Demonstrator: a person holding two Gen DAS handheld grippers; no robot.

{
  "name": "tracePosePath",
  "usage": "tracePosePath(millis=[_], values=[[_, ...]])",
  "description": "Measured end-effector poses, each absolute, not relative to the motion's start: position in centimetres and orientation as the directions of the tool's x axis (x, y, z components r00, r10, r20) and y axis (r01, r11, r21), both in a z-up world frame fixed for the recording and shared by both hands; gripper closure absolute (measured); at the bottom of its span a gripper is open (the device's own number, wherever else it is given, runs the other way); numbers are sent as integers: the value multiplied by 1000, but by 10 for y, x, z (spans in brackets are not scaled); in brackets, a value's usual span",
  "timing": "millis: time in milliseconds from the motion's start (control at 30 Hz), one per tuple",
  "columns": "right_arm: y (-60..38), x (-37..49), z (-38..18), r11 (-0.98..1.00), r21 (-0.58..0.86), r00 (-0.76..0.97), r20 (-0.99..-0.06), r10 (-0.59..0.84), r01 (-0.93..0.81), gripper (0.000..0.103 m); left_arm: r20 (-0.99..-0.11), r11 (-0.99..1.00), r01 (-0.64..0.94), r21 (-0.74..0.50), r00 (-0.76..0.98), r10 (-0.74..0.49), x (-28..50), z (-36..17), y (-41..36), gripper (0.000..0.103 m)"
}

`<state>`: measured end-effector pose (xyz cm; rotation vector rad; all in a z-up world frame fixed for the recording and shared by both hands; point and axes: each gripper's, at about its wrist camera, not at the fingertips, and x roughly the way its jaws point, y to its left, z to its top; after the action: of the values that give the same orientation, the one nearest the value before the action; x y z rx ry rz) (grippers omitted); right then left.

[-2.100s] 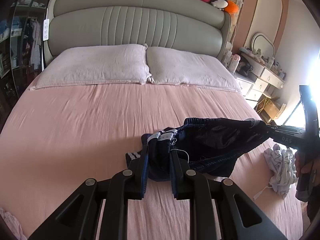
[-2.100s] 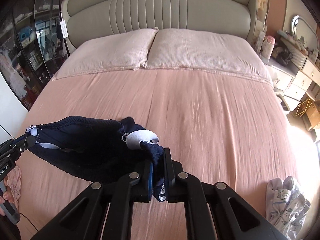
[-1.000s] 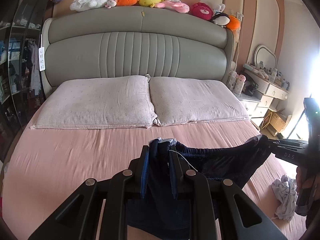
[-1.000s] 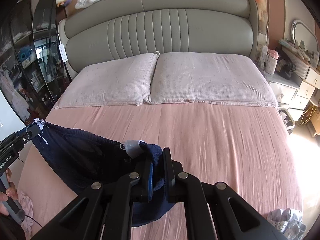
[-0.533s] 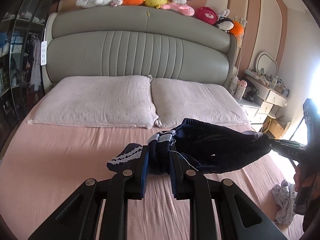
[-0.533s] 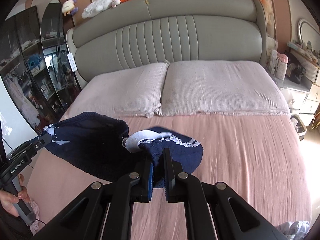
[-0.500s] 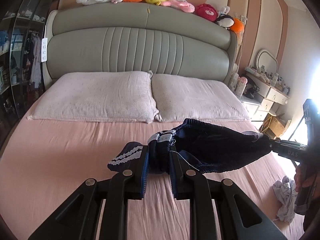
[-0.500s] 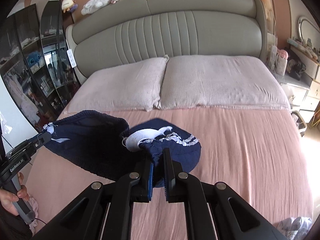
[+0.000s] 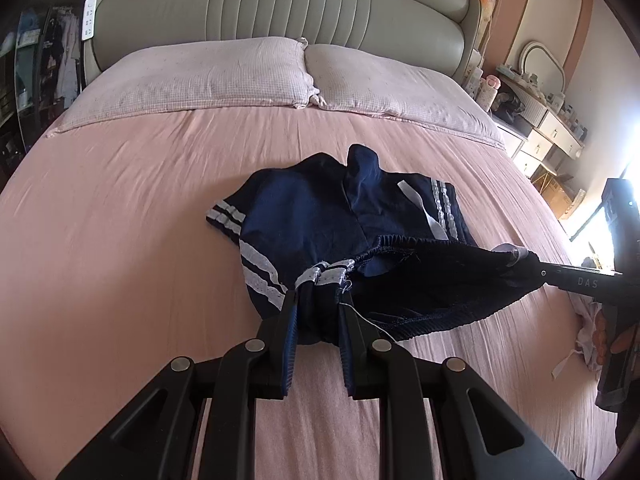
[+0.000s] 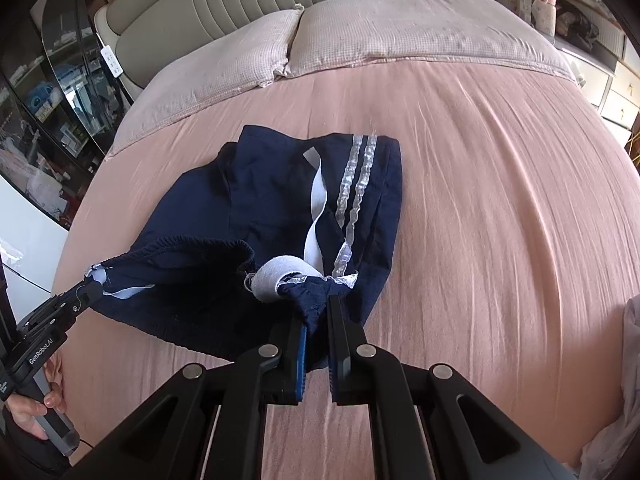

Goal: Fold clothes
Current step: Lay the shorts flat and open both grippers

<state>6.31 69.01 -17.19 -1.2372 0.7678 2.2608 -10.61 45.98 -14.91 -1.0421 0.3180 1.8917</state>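
Navy blue shorts with white side stripes lie with their legs spread on the pink bed sheet. My left gripper is shut on one end of the waistband. My right gripper is shut on the other end, and it also shows in the left wrist view. The waistband is stretched between the two grippers just above the sheet. The shorts show in the right wrist view too, with the left gripper at the left.
Two pink pillows lie at the grey headboard. A pale crumpled garment lies at the bed's right edge. A dresser stands to the right, glass shelving to the left.
Both grippers have come down and tilted towards the bed. The shorts, held up in the air before, now lie with their legs spread flat on the sheet.
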Motion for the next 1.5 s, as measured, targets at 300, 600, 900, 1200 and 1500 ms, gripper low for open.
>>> tracePosePath(millis=[300, 600, 900, 1200, 1500], values=[[682, 72, -202, -746, 255, -458, -885, 76, -615, 97, -807, -553, -806, -209, -177, 563, -97, -178, 447, 87], [678, 84, -225, -728, 277, -447, -894, 45, -628, 97, -840, -580, -776, -247, -127, 527, -95, -200, 437, 85], [685, 101, -241, -723, 258, -397, -918, 24, -641, 65, -864, -598, -753, -276, -78, 497, -105, -212, 426, 79], [693, 117, -228, -696, 347, -454, -890, -35, -628, 61, -838, -581, -777, -240, -136, 528, -107, -184, 421, 50], [688, 114, -201, -690, 442, -534, -840, -95, -574, 38, -783, -490, -842, -224, -144, 605, -88, -149, 436, 35]])
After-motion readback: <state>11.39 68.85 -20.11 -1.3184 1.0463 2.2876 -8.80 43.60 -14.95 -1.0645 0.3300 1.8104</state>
